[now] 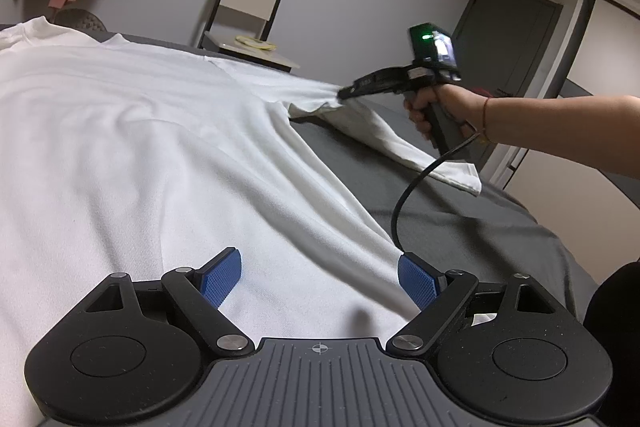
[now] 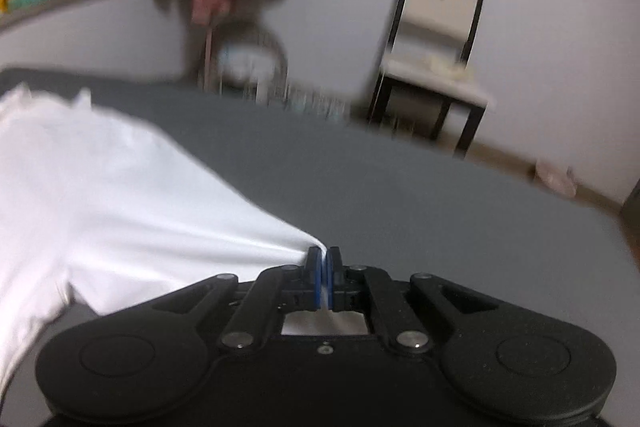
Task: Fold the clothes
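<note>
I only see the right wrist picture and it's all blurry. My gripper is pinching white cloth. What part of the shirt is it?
Observer: The left wrist view shows the right gripper pinching the white shirt on its sleeve, near the shoulder.
Operator: Is the sleeve lying flat?
Observer: No. It is lifted off the grey bed cover, and the sleeve's end hangs down past the gripper.
Operator: Where's my other gripper?
Observer: The left gripper is open, low over the shirt's body, holding nothing.
</note>
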A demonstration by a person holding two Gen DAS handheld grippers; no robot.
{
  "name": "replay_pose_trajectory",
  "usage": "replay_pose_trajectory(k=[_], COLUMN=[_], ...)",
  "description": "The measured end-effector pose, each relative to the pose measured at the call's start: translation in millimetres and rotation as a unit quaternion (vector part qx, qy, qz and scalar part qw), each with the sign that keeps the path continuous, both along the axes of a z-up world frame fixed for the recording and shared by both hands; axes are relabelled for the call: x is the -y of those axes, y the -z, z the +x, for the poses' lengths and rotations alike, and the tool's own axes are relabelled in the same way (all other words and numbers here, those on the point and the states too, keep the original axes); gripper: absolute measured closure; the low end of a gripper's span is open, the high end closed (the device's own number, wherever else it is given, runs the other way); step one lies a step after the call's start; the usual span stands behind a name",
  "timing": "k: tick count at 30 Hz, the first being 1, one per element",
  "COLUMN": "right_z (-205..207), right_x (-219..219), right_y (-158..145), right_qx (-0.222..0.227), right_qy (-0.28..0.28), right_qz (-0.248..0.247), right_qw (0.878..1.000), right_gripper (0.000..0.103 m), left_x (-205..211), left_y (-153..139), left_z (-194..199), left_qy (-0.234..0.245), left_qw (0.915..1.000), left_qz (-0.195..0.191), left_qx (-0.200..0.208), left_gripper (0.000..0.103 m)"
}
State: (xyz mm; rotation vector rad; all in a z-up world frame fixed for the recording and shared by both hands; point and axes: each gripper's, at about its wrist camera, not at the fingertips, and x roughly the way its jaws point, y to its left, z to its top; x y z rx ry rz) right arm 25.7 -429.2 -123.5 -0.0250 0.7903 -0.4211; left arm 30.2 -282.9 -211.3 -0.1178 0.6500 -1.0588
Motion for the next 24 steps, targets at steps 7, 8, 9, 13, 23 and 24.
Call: replay_pose_trajectory(k=[7,8,9,13,23,24], right_z=[-47.4,-63.5,-80.2,-148.5,-244.1,-243.7], right_x=[52.5,66.6,80.8,130.0,180.8,180.4], right_y=[-16.7,-21.1,-24.5,-27.1,9.8,11.7], right_qx=[0.047,0.056,0.060,0.042,0.106,0.118], right_qy=[0.074,0.095,0.119,0.222,0.346,0.340], right_qz=[0.072,0.081,0.088,0.087,0.273,0.287], right_qw=[0.994,0.991,0.987,0.970,0.891,0.888], right_gripper=[0.057,0.057,0.057,0.057,0.067,0.070], left_x=[0.8,0.7,0.6,1.2,1.9,2.2], left_y=[0.0,0.0,0.0,-0.7,-2.3,-2.5], left_z=[0.1,0.2,0.7,0.9,-0.8,-1.0], left_qy=[0.000,0.000,0.000,0.000,0.000,0.000], left_qw=[1.0000,1.0000,1.0000,1.0000,0.9999,0.9999], left_qz=[0.002,0.001,0.001,0.003,0.012,0.014], left_qx=[0.001,0.000,0.000,0.001,0.007,0.008], left_gripper=[0.017,0.017,0.017,0.017,0.017,0.017])
